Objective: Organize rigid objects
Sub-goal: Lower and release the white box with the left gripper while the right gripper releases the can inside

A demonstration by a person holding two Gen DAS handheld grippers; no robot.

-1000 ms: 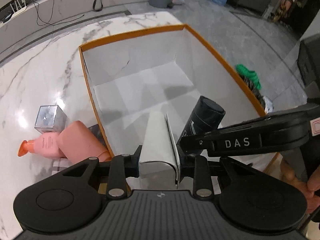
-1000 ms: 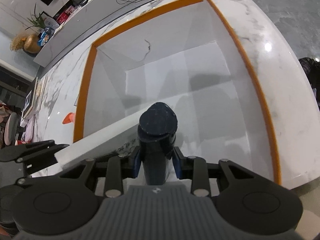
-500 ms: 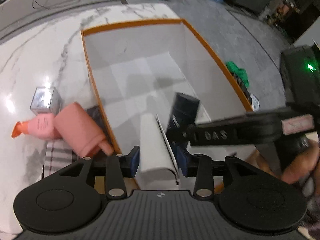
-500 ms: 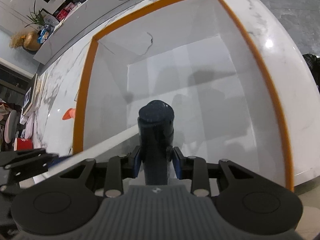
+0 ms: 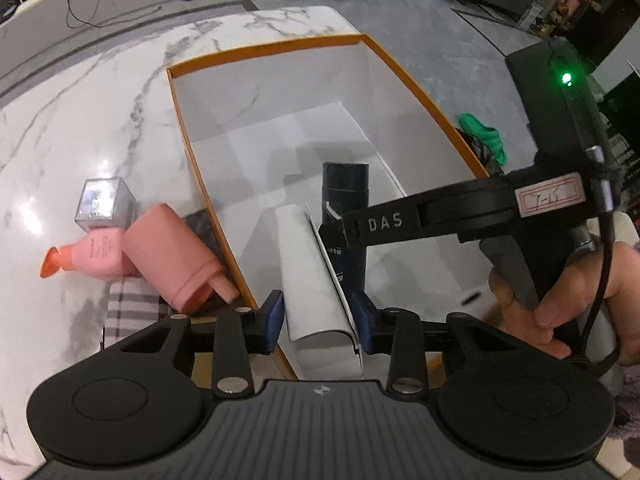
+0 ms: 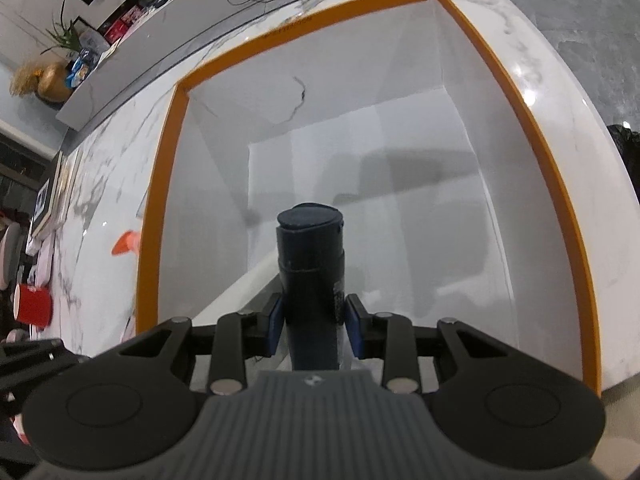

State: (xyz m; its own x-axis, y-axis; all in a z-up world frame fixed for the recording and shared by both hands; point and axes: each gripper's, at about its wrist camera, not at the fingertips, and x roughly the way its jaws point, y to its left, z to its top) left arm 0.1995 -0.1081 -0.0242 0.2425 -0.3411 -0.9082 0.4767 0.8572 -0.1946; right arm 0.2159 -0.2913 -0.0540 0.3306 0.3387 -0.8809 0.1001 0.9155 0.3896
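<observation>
The white carton (image 5: 316, 276) lies between the left gripper's (image 5: 318, 320) blue pads, long axis running away along the fingers, far end tipped down into the orange-rimmed box (image 5: 264, 46). The jaws are closing, small gaps showing at both pads. Just right, the right gripper (image 6: 314, 328) pinches the dark cylindrical bottle (image 6: 310, 264), its cap pointing far and down over the box's white floor. Outside the left wall lie pink bottles (image 5: 172, 256).

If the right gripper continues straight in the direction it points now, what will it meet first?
Probably the white floor of the orange-rimmed box: the right gripper, shut on the dark bottle, points down into it. Nothing else shows ahead; depth is unclear.
</observation>
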